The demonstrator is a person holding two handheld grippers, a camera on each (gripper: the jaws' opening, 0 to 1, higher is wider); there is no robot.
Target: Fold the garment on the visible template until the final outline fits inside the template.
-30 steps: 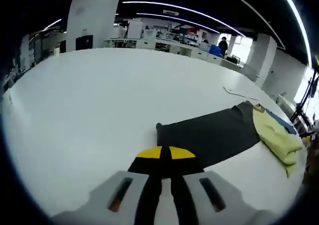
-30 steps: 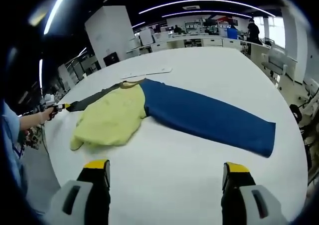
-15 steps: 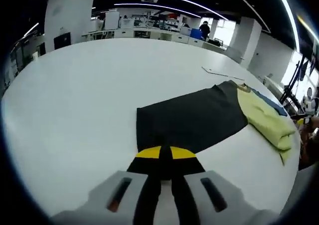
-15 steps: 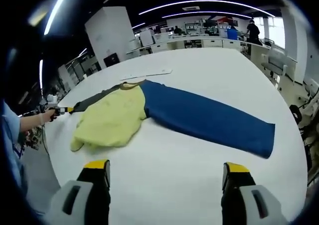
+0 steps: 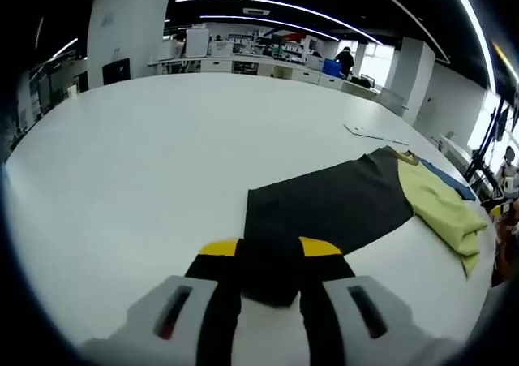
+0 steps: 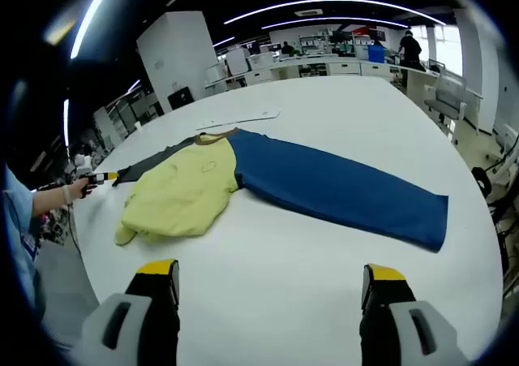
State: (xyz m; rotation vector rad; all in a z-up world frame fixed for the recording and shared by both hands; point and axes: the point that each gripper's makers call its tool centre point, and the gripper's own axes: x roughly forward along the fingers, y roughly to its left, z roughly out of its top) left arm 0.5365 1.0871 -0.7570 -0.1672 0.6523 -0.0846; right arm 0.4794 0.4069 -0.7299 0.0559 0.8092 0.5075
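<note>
A long-sleeved garment lies spread on the white table. It has a pale yellow body, a blue sleeve and a dark grey sleeve. In the left gripper view, the cuff end of the dark sleeve lies between the parted jaws of my left gripper, which is open. My left gripper also appears in the right gripper view, held by a hand at the dark sleeve's end. My right gripper stands wide open over bare table, short of the garment, with nothing between its fingers.
A thin pale strip lies on the table just beyond the collar. The table edge curves close on the left of the right gripper view, beside a person's sleeve. Desks and a person stand far behind.
My left gripper's jaws have parted; earlier they were pressed together on the dark sleeve's cuff. The sleeve now lies stretched out flat. The right gripper and the blue sleeve have barely moved.
</note>
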